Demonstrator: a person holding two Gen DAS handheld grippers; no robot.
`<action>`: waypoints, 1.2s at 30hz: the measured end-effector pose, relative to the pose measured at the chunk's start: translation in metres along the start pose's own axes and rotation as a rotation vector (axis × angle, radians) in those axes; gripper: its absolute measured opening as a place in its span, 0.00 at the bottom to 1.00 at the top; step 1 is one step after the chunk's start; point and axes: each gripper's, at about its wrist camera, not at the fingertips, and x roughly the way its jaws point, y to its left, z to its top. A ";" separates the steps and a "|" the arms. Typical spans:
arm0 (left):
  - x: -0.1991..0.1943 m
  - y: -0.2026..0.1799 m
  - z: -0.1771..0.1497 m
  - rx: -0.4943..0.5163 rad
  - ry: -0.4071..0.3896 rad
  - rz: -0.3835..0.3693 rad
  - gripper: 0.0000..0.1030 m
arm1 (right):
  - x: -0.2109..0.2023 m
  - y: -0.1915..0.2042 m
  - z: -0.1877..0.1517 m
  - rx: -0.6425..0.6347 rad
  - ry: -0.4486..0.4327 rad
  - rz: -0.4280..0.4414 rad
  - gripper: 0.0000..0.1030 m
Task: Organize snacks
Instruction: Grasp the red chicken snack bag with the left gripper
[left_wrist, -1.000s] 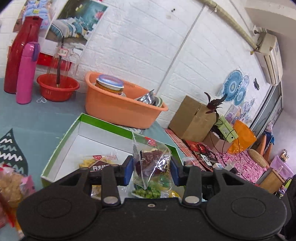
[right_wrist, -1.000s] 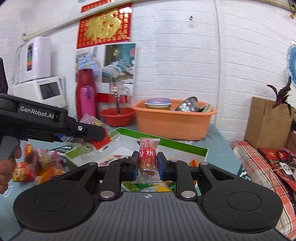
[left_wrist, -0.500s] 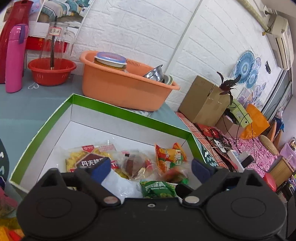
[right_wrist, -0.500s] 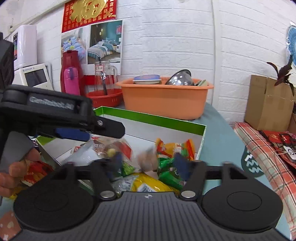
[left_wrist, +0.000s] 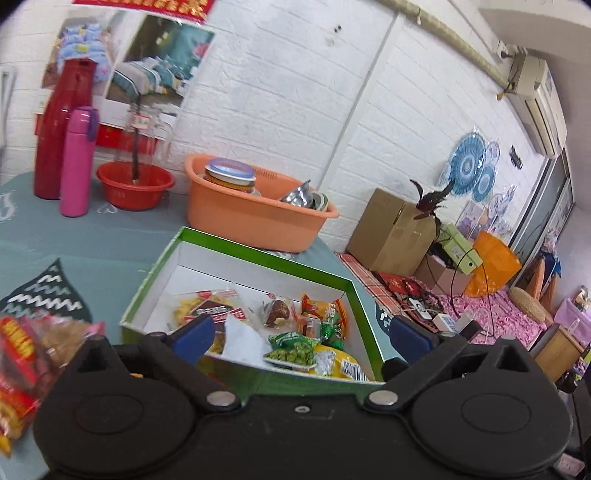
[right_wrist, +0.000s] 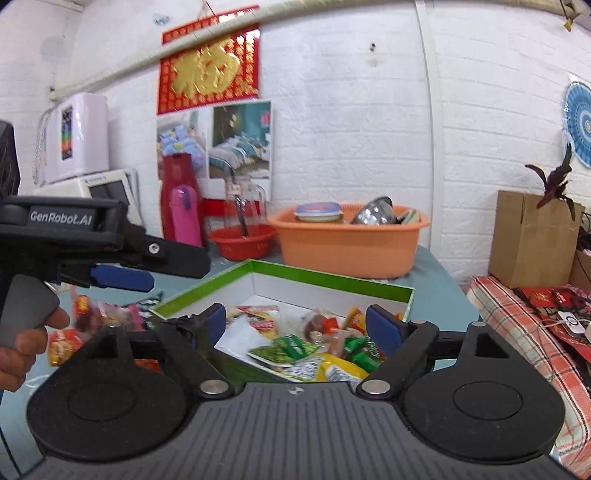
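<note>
A shallow green-rimmed white box (left_wrist: 255, 245) (right_wrist: 332, 278) lies on the grey-blue table with several snack packets inside: a green pea packet (left_wrist: 291, 349) (right_wrist: 291, 345), a yellow bag (left_wrist: 340, 363), an orange packet (left_wrist: 325, 308), a dark plum sweet (left_wrist: 277, 310). My left gripper (left_wrist: 301, 334) is open just before the box's near edge, nothing between its blue pads. My right gripper (right_wrist: 295, 325) is open too, over the box's near side, empty. More loose snack packets (left_wrist: 26, 354) (right_wrist: 88, 325) lie on the table left of the box. In the right wrist view, the left gripper (right_wrist: 122, 273) hangs above those.
Behind the box stand an orange tub (left_wrist: 255, 214) of dishes, a red basin (left_wrist: 135, 184), a pink bottle (left_wrist: 77, 162) and a tall red flask (left_wrist: 59, 129). A cardboard box (left_wrist: 391, 230) and clutter lie right of the table. A hand (right_wrist: 22, 343) grips the left tool.
Both grippers let go of their packets, which now lie in the box, and opened wide. Both then drew back from the box and rose slightly.
</note>
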 end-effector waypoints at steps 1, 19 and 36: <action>-0.010 0.003 -0.004 -0.005 -0.011 0.005 1.00 | -0.005 0.003 0.000 -0.003 -0.006 0.014 1.00; -0.091 0.075 -0.085 -0.193 0.003 0.160 1.00 | 0.015 0.073 -0.038 -0.125 0.137 0.220 1.00; -0.099 0.092 -0.093 -0.243 0.027 0.092 1.00 | 0.058 0.101 -0.046 -0.329 0.136 0.265 0.63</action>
